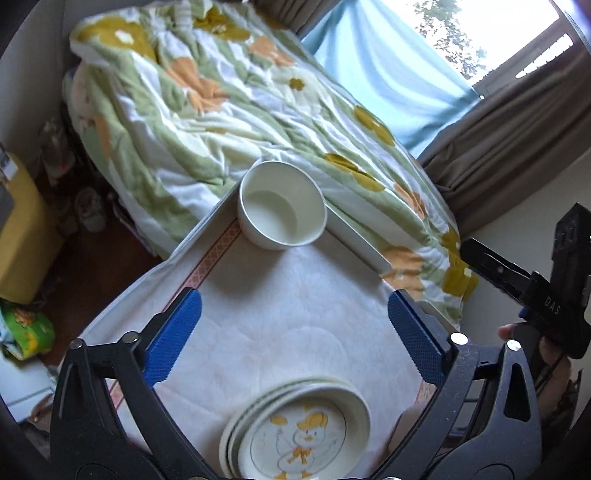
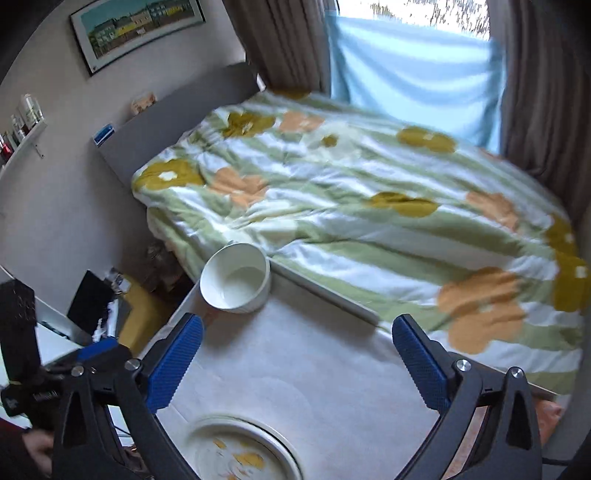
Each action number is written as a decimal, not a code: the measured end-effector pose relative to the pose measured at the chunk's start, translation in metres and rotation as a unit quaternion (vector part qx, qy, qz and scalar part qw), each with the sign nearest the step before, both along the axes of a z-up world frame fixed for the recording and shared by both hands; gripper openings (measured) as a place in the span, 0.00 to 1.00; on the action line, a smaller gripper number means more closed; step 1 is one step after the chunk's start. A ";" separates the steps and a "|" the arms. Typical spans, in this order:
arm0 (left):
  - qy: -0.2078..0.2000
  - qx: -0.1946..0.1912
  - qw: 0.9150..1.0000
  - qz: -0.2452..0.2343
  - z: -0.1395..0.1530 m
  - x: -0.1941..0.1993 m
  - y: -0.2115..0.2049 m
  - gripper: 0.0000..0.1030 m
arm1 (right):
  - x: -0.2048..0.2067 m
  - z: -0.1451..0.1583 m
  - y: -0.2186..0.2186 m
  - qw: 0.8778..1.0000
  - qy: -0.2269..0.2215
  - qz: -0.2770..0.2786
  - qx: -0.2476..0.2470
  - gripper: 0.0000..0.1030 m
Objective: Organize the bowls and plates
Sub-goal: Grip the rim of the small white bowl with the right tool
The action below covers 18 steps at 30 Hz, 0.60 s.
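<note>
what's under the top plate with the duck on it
More plates: the duck plate tops a stack, and the rims of at least two others show beneath it on the white tablecloth. Their faces are covered.

Colours and patterns of tableware and bedding.
White bowl [image 1: 282, 206]; cream plates [image 1: 295, 428] bearing a yellow duck; green-striped duvet [image 2: 369, 192] with ochre and orange flowers; blue gripper pads [image 1: 173, 339].

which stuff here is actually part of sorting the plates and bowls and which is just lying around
Part of the job:
- white bowl at the table's far corner
- stack of duck plates at the near edge
- left gripper and right gripper, both open and empty

Just lying about:
- flowered duvet
- framed picture
- yellow box
</note>
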<state>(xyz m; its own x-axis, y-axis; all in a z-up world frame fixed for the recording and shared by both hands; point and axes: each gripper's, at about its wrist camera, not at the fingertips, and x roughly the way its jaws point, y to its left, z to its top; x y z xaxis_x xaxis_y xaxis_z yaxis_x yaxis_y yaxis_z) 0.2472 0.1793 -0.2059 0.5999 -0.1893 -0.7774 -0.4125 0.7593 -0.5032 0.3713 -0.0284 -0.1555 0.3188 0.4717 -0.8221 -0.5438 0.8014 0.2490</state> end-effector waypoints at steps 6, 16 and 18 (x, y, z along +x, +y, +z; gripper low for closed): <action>0.034 -0.060 0.998 -0.002 -0.067 0.060 0.031 0.61 | 0.046 -0.074 0.057 0.995 0.094 0.013 -0.006 0.69; 0.054 -0.041 0.998 0.001 -0.109 0.113 0.049 0.38 | 0.074 -0.139 0.109 0.987 0.156 0.040 -0.025 0.43; 0.059 -0.034 0.998 0.003 -0.111 0.114 0.051 0.33 | 0.076 -0.144 0.110 0.986 0.158 0.038 -0.025 0.34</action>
